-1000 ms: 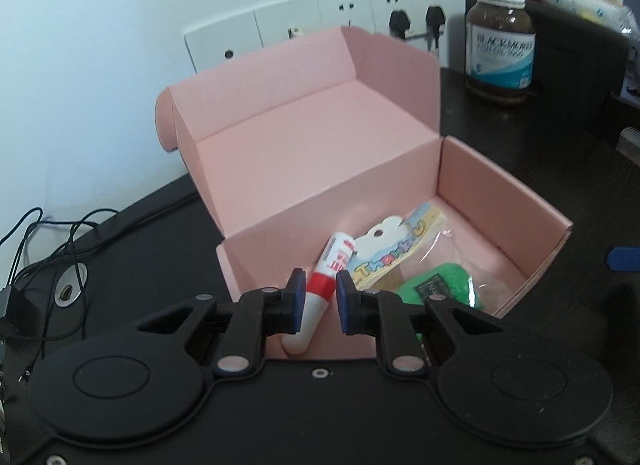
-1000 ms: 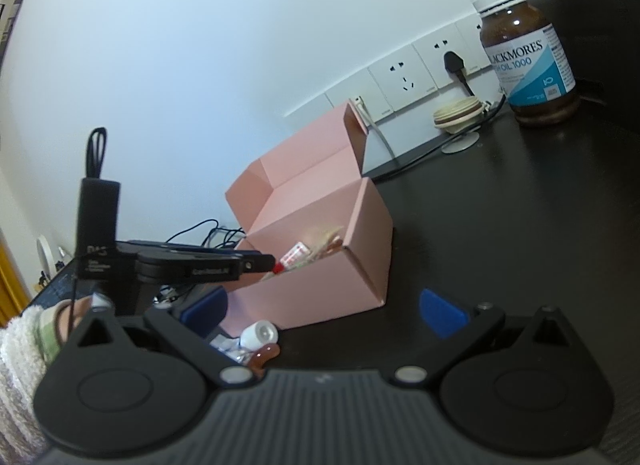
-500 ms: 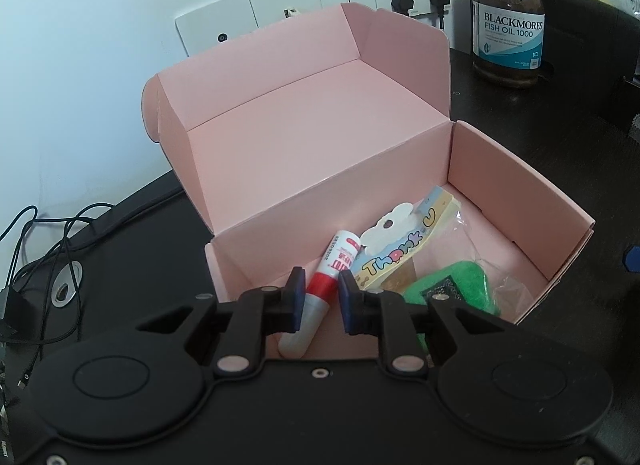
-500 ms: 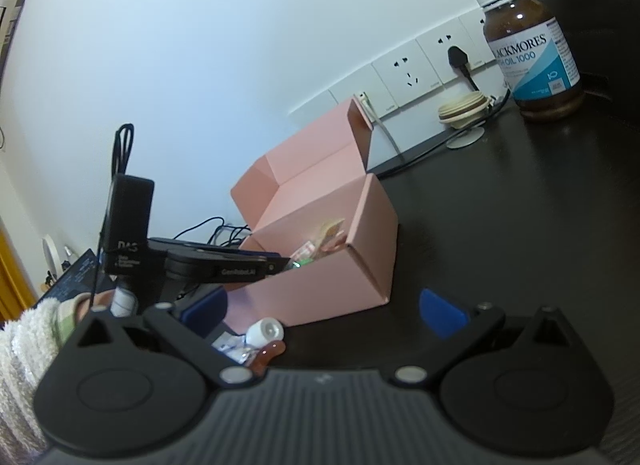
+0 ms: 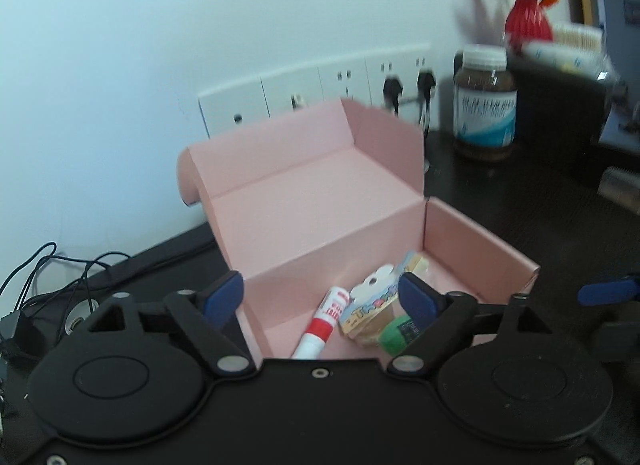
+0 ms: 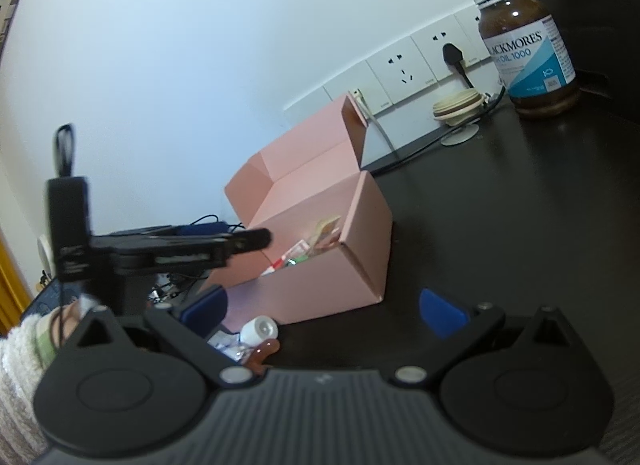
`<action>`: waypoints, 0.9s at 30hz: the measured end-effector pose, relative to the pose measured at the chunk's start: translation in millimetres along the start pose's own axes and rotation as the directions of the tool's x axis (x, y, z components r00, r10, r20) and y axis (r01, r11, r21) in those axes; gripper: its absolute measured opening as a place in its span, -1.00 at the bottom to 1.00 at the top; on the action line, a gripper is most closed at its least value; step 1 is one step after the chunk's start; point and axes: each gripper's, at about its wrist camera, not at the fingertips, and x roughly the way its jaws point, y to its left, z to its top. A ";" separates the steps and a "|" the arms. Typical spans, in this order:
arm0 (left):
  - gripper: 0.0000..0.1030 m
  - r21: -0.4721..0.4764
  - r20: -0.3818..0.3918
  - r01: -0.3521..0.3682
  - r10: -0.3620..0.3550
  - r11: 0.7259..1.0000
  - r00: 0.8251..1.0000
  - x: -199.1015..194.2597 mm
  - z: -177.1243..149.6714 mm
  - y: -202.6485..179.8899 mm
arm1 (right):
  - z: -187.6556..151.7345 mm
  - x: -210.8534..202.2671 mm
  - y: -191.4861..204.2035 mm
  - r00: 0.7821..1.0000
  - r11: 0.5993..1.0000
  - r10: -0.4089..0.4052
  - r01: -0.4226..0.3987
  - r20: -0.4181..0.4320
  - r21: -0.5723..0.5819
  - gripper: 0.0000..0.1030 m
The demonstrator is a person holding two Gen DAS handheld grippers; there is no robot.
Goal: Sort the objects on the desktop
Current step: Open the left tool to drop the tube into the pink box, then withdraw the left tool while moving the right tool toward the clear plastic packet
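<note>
An open pink box [image 5: 480, 233] stands on the dark desk, lid leaning back toward the wall. Inside lie a red-and-white glue stick [image 5: 320, 323], a "Thank" card packet [image 5: 372, 305] and a green item [image 5: 394, 335]. My left gripper [image 5: 318, 293] hovers over the box's near wall, jaws opening wide, their pads clear of the glue stick below. From the right wrist, the left gripper [image 6: 256, 241] reaches over the box [image 6: 360, 241]. My right gripper [image 6: 322, 309] is open and empty near the box's front, with a small white-capped item [image 6: 260, 329] by its left finger.
A brown supplement bottle [image 5: 484, 105] stands at the back right beside wall sockets [image 5: 304, 93] with plugs. Cables [image 5: 48, 273] lie left of the box. A round beige object [image 6: 458, 105] sits by the wall. A fuzzy white sleeve [image 6: 20, 345] shows at the left.
The left jaws went from shut on the glue stick to wide apart, and the stick now lies in the box. The left gripper drew back and up. The right gripper stayed put.
</note>
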 end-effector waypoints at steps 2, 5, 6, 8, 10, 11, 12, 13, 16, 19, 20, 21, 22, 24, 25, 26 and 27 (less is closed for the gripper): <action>0.92 -0.014 0.035 0.001 0.000 1.000 0.999 -11.2 -6.0 5.1 | -0.1 -0.2 -0.4 1.000 1.000 -0.009 0.009 0.000 0.003 0.99; 0.96 -0.040 0.071 0.015 -0.012 0.999 0.997 -28.3 -17.3 14.0 | -0.3 0.0 -0.3 1.000 1.000 -0.020 0.020 -0.004 0.003 0.99; 0.99 -0.048 0.083 0.017 -0.013 0.999 0.996 -33.7 -21.3 17.1 | -0.4 0.0 -0.3 1.000 1.000 -0.024 0.024 -0.005 0.003 0.99; 0.99 -0.058 0.118 0.027 -0.020 0.998 0.993 -45.9 -31.2 25.4 | -0.5 0.1 -0.4 0.999 0.999 -0.034 0.034 -0.006 0.004 0.99; 0.99 -0.056 0.145 0.036 -0.027 0.998 0.989 -56.5 -40.8 31.2 | -0.6 -0.2 -0.6 0.999 0.999 -0.044 0.044 -0.005 0.004 0.99; 0.99 -0.054 0.151 0.036 -0.027 0.998 0.988 -60.2 -45.5 33.7 | -0.7 -0.2 -0.6 0.999 0.999 -0.051 0.051 -0.005 0.003 0.99; 0.99 -0.052 0.158 0.035 -0.027 0.998 0.987 -64.0 -50.1 36.1 | -0.8 -0.2 -0.3 0.998 0.998 -0.059 0.059 -0.005 0.001 0.99; 0.99 -0.052 0.162 0.039 -0.030 0.998 0.986 -66.4 -54.8 38.5 | -0.9 -0.1 0.2 0.998 0.998 -0.065 0.065 -0.005 -0.002 0.99; 0.99 -0.051 0.166 0.057 -0.048 0.997 0.985 -70.9 -68.8 45.7 | -1.7 1.4 3.2 0.996 0.996 -0.088 0.088 -0.008 -0.022 0.99; 0.99 -0.054 0.154 0.064 -0.056 0.996 0.986 -71.6 -79.6 51.4 | -2.9 3.4 8.1 0.993 0.991 -0.120 0.120 -0.012 -0.054 0.99; 0.99 -0.053 0.152 0.069 -0.060 0.996 0.987 -71.7 -82.8 52.9 | -3.2 4.1 9.7 0.991 0.989 -0.132 0.131 -0.012 -0.064 0.99; 0.99 -0.050 0.152 0.074 -0.065 0.996 0.986 -71.9 -86.1 54.0 | -3.5 4.5 10.8 0.990 0.987 -0.142 0.141 -0.012 -0.071 0.99; 0.99 -0.045 0.153 0.079 -0.071 0.996 0.986 -72.1 -89.4 55.0 | -3.6 5.0 11.4 0.989 0.986 -0.150 0.149 -0.013 -0.074 0.99; 0.99 -0.037 0.157 0.089 -0.082 0.995 0.984 -72.7 -95.2 56.3 | -3.6 6.1 11.9 0.986 0.984 -0.165 0.163 -0.015 -0.078 0.99; 0.99 -0.038 0.160 0.097 -0.090 0.995 0.983 -73.2 -96.4 57.2 | -3.5 6.2 11.6 0.985 0.982 -0.172 0.170 -0.014 -0.075 0.99; 0.99 -0.042 0.164 0.107 -0.098 0.993 0.982 -73.7 -96.7 58.2 | -3.6 6.2 11.4 0.983 0.981 -0.181 0.179 -0.013 -0.072 0.99; 0.99 -0.044 0.175 0.116 -0.107 0.992 0.979 -74.8 -97.3 59.5 | -3.6 6.1 11.2 0.982 0.980 -0.189 0.187 -0.013 -0.070 0.99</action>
